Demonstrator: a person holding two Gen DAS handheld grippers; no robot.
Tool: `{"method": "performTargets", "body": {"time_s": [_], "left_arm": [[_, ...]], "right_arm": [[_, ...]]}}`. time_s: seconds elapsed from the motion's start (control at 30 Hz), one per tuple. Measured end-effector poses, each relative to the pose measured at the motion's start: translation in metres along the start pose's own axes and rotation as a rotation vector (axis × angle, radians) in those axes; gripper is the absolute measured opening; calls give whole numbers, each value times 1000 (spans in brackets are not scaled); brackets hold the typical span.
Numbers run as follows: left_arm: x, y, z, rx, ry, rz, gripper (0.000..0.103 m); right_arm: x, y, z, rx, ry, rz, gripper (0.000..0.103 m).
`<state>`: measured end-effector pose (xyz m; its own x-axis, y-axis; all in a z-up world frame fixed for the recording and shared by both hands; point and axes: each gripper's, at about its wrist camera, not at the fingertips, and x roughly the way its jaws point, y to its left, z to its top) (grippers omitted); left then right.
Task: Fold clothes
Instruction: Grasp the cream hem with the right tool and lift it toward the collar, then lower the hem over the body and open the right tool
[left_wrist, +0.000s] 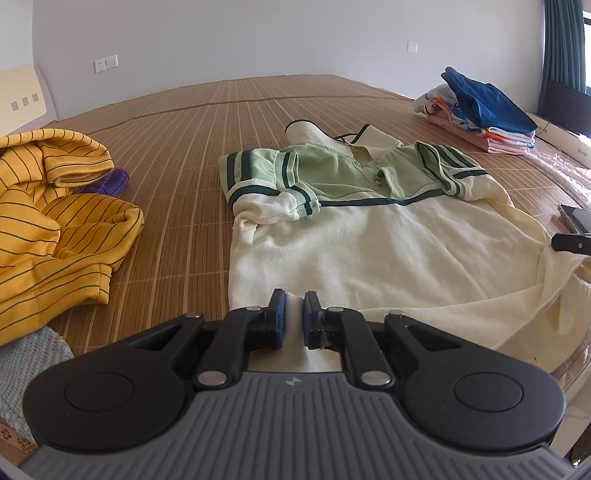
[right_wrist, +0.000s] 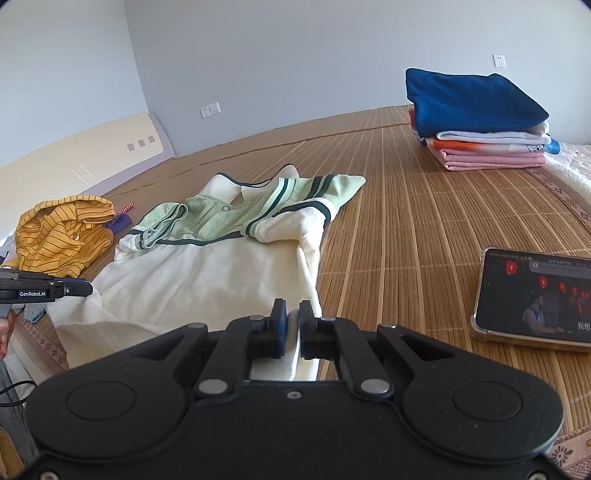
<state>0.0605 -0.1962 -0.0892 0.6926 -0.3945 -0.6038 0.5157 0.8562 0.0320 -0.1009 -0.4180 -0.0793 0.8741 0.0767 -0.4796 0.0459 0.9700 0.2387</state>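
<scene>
A cream and pale green polo shirt with dark green stripes (left_wrist: 369, 236) lies spread on a bed covered by a brown woven bamboo mat (left_wrist: 177, 192), both sleeves folded inward over the chest. The left tool (left_wrist: 294, 317) is clamped on the shirt's near hem; the right tool (right_wrist: 292, 325) pinches the hem's other corner. A crumpled yellow striped garment (left_wrist: 55, 221) lies left of the shirt, a neat stack of folded clothes (right_wrist: 480, 125) sits far right, and a lit phone (right_wrist: 535, 295) rests near the right tool.
</scene>
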Motion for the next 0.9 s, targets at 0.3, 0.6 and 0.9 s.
{"method": "performTargets", "body": {"time_s": [0.3, 0.6, 0.9], "left_arm": [[0, -1, 1, 65, -12, 67, 25], [-20, 3, 2, 120, -38, 144, 42], [-52, 11, 1, 115, -64, 190, 48]], "right_arm": [[1, 1, -3, -22, 3, -11, 14], [-14, 2, -1, -38, -75, -19, 38], [-25, -2, 2, -27, -122, -17, 52]]}}
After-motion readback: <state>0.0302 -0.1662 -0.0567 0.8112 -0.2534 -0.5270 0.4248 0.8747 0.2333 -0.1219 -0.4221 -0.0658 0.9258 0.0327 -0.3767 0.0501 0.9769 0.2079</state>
